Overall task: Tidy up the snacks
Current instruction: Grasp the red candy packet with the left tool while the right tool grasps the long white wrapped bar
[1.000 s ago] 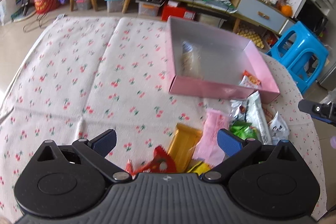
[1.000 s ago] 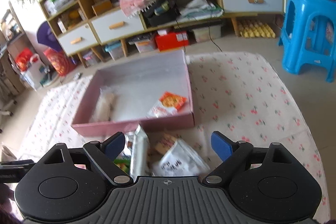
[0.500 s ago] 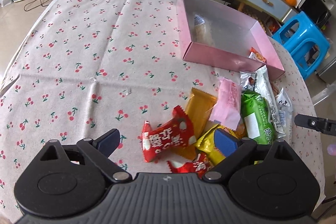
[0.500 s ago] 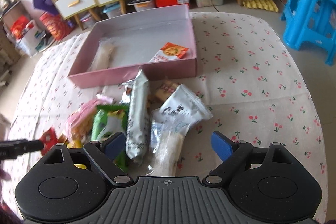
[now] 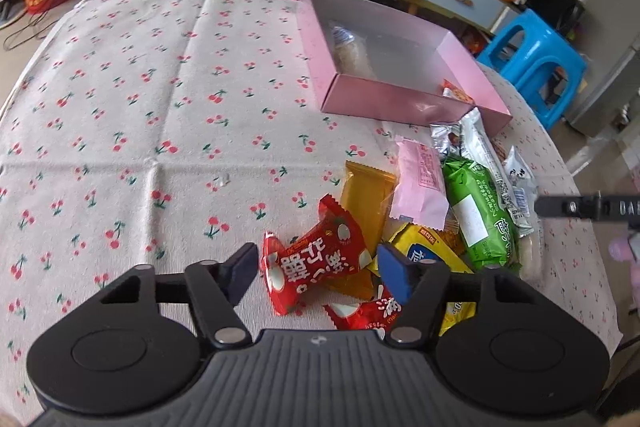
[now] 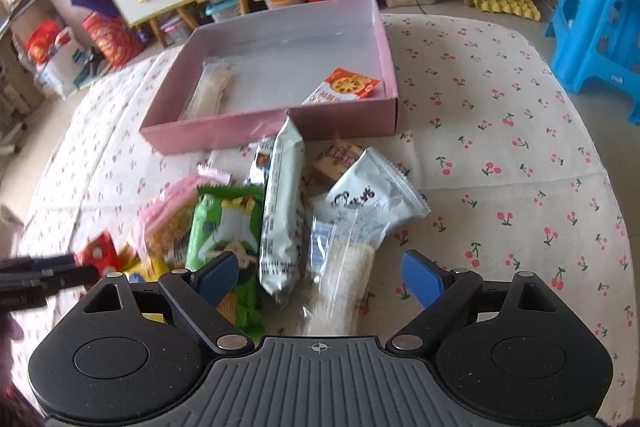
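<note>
the red packet point(image 5: 316, 263) lies on the worktop point(image 5: 160, 99) right between the fingers of my left tongs point(image 5: 314, 267), its long axis slanting up and to the right, so it sits partly crosswise to the gap. the jaws are closing on it, and the pads do not look pressed on it yet. my left hand is clearly the nearer one to this packet. a second red packet point(image 5: 364, 311) and a yellow packet point(image 5: 432, 255) lie under the right finger and may get caught too, i think. beyond them lie an orange packet point(image 5: 366, 199), a pink packet point(image 5: 420, 187) and a green packet point(image 5: 480, 211). my right tongs point(image 6: 320, 275) hang spread over a clear rice-cake bag point(image 6: 344, 287), pinching nothing. the pink box point(image 5: 400, 103) waits further back with two snacks inside.
</note>
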Available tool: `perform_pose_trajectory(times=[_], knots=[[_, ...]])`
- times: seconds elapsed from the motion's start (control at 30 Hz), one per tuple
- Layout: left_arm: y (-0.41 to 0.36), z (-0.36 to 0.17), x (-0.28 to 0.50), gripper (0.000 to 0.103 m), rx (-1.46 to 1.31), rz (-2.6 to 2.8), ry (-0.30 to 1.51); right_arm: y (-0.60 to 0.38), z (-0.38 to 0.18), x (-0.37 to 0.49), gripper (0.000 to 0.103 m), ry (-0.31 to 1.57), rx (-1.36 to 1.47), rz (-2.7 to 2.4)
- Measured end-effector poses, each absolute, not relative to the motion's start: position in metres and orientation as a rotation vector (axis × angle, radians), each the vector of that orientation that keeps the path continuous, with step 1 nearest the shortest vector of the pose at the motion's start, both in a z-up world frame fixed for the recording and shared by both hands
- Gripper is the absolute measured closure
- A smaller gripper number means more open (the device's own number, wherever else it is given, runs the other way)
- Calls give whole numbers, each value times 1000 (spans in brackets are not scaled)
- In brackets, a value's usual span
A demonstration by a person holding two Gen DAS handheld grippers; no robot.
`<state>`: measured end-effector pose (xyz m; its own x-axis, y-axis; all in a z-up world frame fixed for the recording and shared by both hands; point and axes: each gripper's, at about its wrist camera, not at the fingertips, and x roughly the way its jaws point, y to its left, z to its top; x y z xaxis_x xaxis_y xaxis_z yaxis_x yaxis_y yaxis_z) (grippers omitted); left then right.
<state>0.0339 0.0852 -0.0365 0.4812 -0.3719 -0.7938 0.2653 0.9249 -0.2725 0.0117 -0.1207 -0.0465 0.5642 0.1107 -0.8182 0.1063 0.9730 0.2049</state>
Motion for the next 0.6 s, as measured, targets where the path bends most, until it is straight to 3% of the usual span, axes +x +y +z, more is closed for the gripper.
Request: perform_pose_trajectory(times=[0.2,0.6], knots=[[84,-41,41,55,-88,-422,999,-117,-42,21,16,929,273,20],[91,-41,50,55,-98,-462,997,-111,-55,50,63,934,359,66]])
